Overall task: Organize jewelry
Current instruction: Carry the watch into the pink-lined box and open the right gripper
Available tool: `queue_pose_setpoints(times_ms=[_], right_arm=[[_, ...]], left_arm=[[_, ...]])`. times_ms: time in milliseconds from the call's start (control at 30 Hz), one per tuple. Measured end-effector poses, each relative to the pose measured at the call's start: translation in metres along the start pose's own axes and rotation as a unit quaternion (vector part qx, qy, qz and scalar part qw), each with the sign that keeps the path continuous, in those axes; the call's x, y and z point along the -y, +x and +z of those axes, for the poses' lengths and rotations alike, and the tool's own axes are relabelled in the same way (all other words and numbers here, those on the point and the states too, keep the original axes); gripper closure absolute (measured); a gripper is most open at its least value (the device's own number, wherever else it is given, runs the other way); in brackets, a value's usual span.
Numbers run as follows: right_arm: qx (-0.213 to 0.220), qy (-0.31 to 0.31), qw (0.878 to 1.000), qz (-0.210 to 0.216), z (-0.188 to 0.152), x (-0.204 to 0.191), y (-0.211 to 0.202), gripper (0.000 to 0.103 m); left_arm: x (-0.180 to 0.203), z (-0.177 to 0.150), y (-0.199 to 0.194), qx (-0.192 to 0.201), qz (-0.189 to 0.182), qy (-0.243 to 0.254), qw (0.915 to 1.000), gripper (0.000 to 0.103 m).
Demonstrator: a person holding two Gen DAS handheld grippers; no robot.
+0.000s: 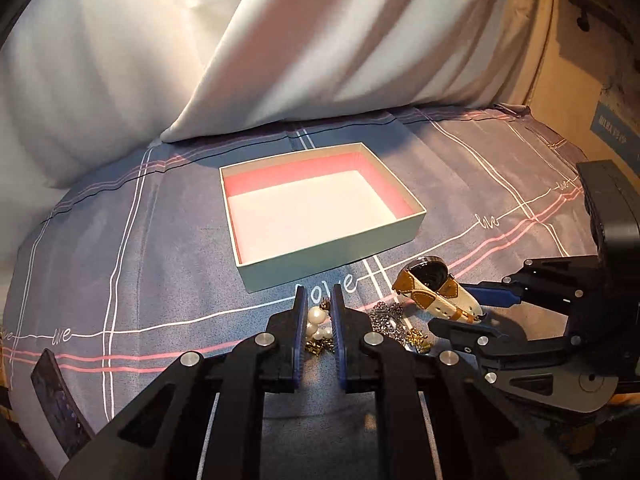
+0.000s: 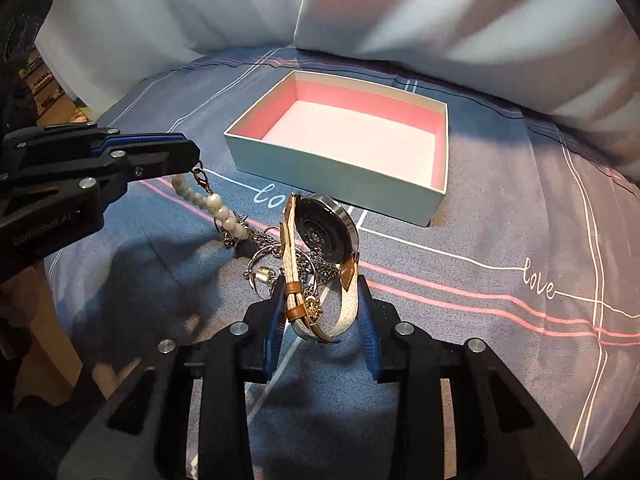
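Right tool (image 2: 322, 308) grips watch (image 2: 324, 236); left tool (image 1: 319, 312) pinches pearl strand (image 2: 218, 208). Both sit near-side of the empty box (image 2: 320, 160); next, lift them over its rim.

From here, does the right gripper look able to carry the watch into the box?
Probably yes. The right gripper is shut on the watch, and the open box sits just ahead with nothing between them; the left gripper is off to the side.
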State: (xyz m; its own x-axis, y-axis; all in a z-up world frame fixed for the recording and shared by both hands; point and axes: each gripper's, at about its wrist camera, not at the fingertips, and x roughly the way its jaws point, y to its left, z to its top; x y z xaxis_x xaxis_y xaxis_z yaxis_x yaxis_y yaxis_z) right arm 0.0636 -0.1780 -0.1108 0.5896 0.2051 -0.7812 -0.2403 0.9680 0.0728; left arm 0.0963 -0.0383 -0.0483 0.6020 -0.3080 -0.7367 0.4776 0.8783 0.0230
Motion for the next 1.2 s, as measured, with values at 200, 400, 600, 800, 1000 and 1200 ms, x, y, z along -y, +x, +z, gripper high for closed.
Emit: queue_pose_setpoints(times_ms=[200, 400, 600, 800, 1000, 1200], right_arm=[[0.000, 0.000, 1.000, 0.003, 0.006, 0.003, -0.004, 0.069], [0.003, 0.003, 1.000, 0.003, 0.007, 0.002, -0.008, 0.069], [0.023, 0.004, 1.000, 0.000, 0.015, 0.004, -0.021, 0.069], [0.028, -0.001, 1.000, 0.000, 0.019, 0.001, -0.027, 0.069], [0.028, -0.004, 1.000, -0.001, 0.023, 0.002, -0.025, 0.069], [0.046, 0.000, 0.999, -0.010, 0.060, 0.009, -0.026, 0.069]], left_arm=[[-0.001, 0.010, 0.001, -0.013, 0.002, -0.006, 0.9999, 0.092], [0.002, 0.022, -0.017, 0.008, -0.004, -0.016, 0.9998, 0.092], [0.001, 0.043, -0.070, 0.080, -0.003, -0.019, 0.9966, 0.094], [0.000, 0.063, -0.087, 0.110, 0.009, -0.016, 0.9937, 0.100], [-0.004, 0.059, -0.064, 0.081, 0.002, -0.030, 0.9962, 0.100], [-0.014, 0.074, -0.026, 0.060, 0.001, -0.055, 0.9967, 0.100]])
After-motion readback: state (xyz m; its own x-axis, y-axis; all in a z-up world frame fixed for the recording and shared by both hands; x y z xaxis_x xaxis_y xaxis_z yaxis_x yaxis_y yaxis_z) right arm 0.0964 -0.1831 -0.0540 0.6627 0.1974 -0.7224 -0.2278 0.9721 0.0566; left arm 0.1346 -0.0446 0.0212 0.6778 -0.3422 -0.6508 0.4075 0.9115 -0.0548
